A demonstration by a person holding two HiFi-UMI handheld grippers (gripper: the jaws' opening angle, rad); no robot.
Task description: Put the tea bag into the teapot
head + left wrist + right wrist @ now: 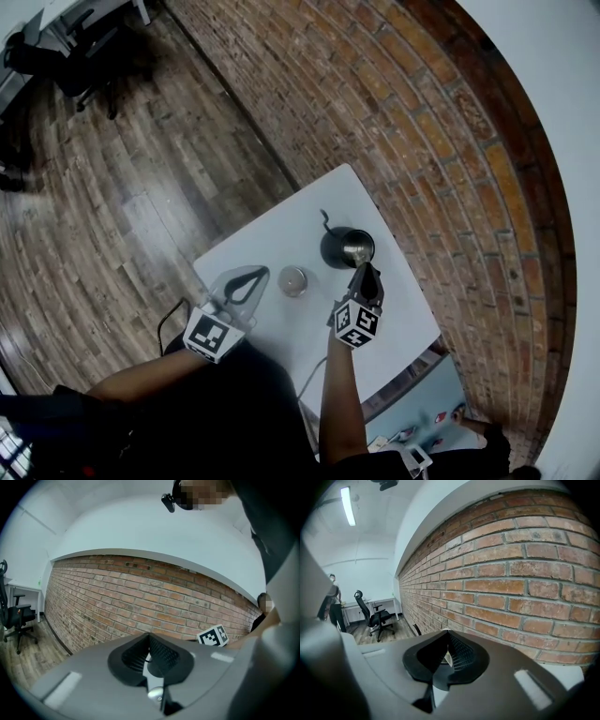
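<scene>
A black teapot (339,251) with a thin spout stands uncovered on the white table (281,234), its shiny inside showing. Its grey round lid (293,281) lies on the table to its left. My right gripper (366,271) points at the teapot's near rim, with its tip just above the opening. In the right gripper view the right gripper (447,633) is shut, with a small pale sliver (446,658), seemingly the tea bag's tag, pinched between the pads. The bag itself is hidden. My left gripper (255,276) hovers left of the lid, and its jaws (150,635) meet with nothing clearly between them.
A brick wall (394,103) runs close behind the table's far edge. A dark chair frame (172,323) stands at the table's near left corner. Office chairs (80,56) stand far off on the wood floor. A person (331,603) stands in the distance.
</scene>
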